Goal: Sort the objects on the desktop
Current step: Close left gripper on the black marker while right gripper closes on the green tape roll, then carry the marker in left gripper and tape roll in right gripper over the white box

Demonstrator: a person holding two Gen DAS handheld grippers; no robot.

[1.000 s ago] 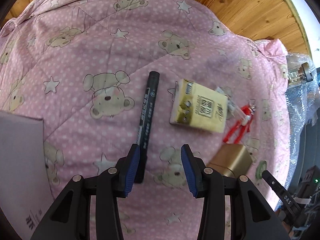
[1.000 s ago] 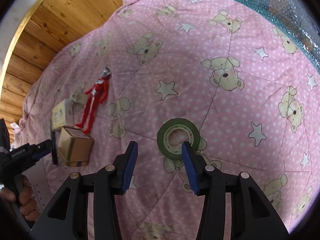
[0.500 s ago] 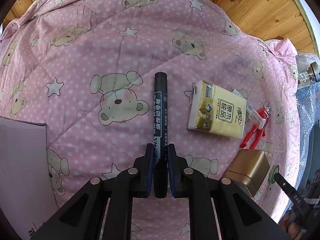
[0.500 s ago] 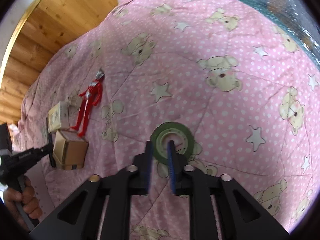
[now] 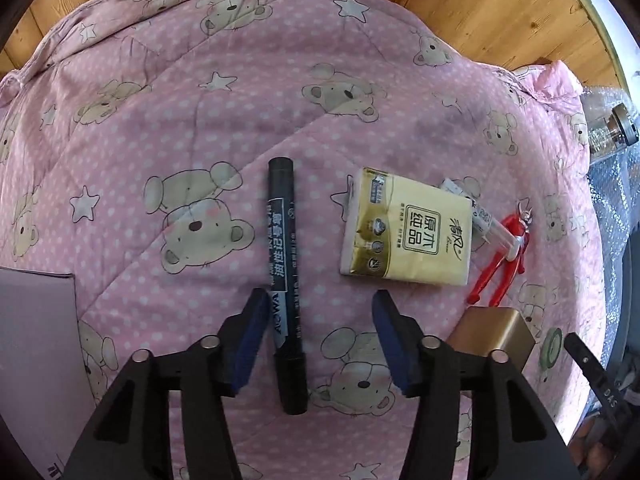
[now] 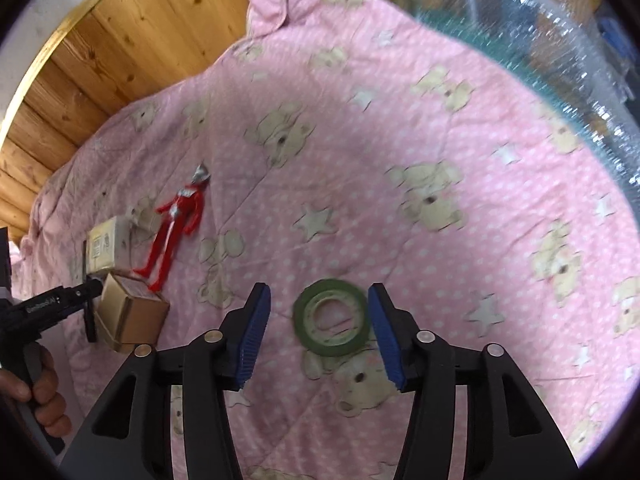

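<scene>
A black marker [image 5: 285,276] lies on the pink bear-print quilt [image 5: 208,120], its lower end between the blue pads of my left gripper [image 5: 320,344], which is open; the marker sits close to the left pad. To its right lie a yellow tissue pack [image 5: 404,236], a red toy figure [image 5: 506,256] and a gold box [image 5: 492,334]. In the right wrist view a green tape roll [image 6: 331,316] lies flat between the pads of my open right gripper [image 6: 318,334], nearer the right pad. The red toy figure [image 6: 176,224], tissue pack [image 6: 106,248] and gold box [image 6: 130,314] lie far left.
A grey box [image 5: 36,356] sits at the left edge of the left wrist view. Bubble wrap [image 6: 540,32] covers the quilt's far right side. A wooden floor [image 5: 460,4] runs behind the quilt. A hand [image 6: 36,396] holds the other gripper's handle at lower left.
Both grippers were shut half a second ago, the left on the marker and the right at the tape roll; both now stand open, with marker and tape lying on the quilt.
</scene>
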